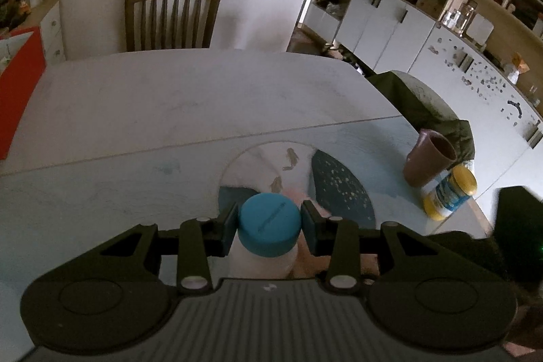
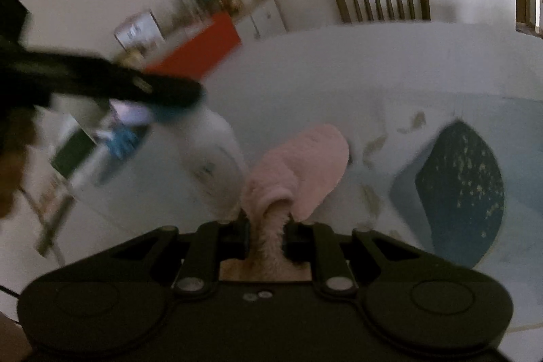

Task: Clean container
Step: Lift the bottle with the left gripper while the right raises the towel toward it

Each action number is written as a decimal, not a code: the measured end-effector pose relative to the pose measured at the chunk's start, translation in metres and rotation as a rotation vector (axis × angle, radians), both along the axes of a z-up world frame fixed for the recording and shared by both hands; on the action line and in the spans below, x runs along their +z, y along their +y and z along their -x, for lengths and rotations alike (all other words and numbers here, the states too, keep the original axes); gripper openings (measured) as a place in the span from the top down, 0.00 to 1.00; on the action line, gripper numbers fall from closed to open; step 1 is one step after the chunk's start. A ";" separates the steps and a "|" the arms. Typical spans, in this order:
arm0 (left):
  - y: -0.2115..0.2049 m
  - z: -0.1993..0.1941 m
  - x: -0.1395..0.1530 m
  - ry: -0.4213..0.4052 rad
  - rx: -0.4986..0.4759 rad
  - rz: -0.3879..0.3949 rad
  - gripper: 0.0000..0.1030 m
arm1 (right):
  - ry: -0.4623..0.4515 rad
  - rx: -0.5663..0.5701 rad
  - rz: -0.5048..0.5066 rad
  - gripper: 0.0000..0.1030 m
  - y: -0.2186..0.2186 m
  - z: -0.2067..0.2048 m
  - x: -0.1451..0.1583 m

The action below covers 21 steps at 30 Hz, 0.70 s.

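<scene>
Pink cloth point(image 2: 302, 172) in right claw point(image 2: 266, 234)

I counted two grippers: the left gripper point(image 1: 269, 219) closed on one white bottle point(image 1: 263, 262) with one blue cap point(image 1: 269, 224), and the right gripper point(image 2: 266, 234) closed on one pink cloth point(image 2: 298, 168). On the one table point(image 1: 169, 111) I saw one round mat point(image 1: 339, 185), one brown cup point(image 1: 428, 160) and one yellow-lidded jar point(image 1: 449, 192). Beyond the table stood one wooden chair point(image 1: 172, 16). I also saw one red box point(image 1: 20, 83). The cupboard items were too small for me to count.
</scene>
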<state>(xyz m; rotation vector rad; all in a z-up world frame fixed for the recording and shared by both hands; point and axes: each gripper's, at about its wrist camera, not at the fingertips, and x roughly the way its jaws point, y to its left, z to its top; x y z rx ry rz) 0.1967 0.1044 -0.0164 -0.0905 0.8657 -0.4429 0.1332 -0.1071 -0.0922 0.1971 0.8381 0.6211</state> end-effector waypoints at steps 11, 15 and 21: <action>-0.003 -0.029 -0.008 0.052 0.019 -0.020 0.62 | -0.062 0.080 -0.138 0.86 0.026 -0.009 0.047; -0.004 -0.028 -0.009 0.044 0.014 -0.041 0.62 | -0.017 0.068 -0.116 0.86 0.035 -0.022 0.026; -0.001 -0.027 -0.010 0.049 0.025 -0.029 0.63 | 0.032 0.082 -0.111 0.86 0.036 -0.024 0.007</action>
